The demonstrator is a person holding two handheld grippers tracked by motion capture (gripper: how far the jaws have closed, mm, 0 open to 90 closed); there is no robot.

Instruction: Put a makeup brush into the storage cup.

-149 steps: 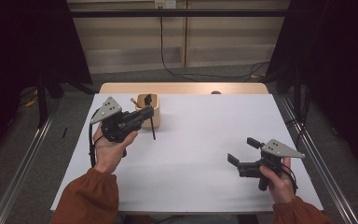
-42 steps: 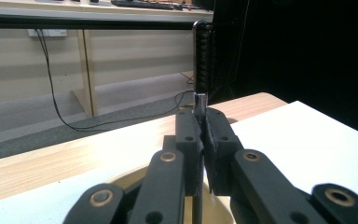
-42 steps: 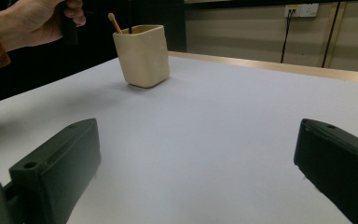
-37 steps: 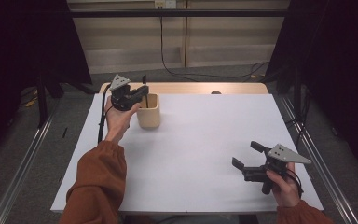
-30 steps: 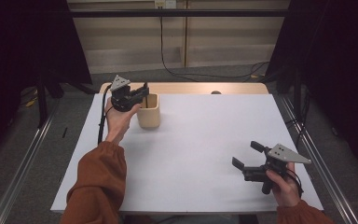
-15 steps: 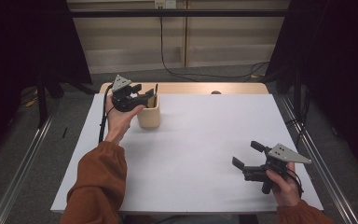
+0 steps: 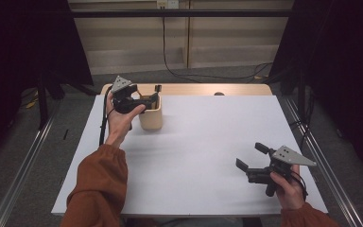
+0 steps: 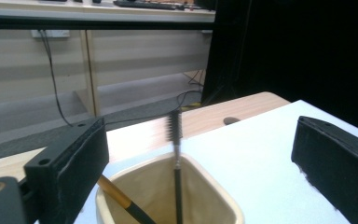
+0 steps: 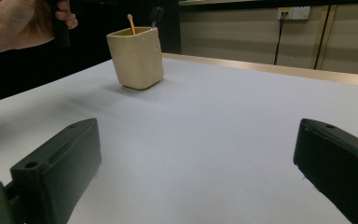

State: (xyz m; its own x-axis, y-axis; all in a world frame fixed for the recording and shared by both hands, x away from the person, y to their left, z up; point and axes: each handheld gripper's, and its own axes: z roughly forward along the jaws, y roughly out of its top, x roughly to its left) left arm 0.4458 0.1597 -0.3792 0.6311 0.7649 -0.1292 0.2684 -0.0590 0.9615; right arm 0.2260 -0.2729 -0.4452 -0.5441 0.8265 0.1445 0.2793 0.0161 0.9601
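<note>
A cream cup (image 7: pixel 150 116) stands at the far left of the white table (image 7: pixel 203 142). My left gripper (image 7: pixel 155 94) hovers over its rim; its jaws have just been opening and now stand wide apart. In the left gripper view, a black bristle-tipped brush (image 8: pixel 175 140) stands free in the cup (image 8: pixel 168 196) between the left gripper's (image 8: pixel 200 149) jaws, touching neither, next to a gold-handled stick (image 8: pixel 121 198). My right gripper (image 7: pixel 251 156) is held at the near right, open and with nothing between its fingers; the right gripper view (image 9: pixel 196 163) looks across the table at the cup (image 9: pixel 136 57).
A strip of bare wood (image 7: pixel 194 89) with a small dark hole (image 7: pixel 219 93) runs along the table's far edge. Beyond it, cables (image 7: pixel 203 75) lie on the floor. Metal rails (image 7: pixel 23 179) flank the table. White tabletop stretches between the two grippers.
The left gripper's jaws have spread apart over the cup, and the black brush now stands in the cup, let go. The right gripper has stayed where it was.
</note>
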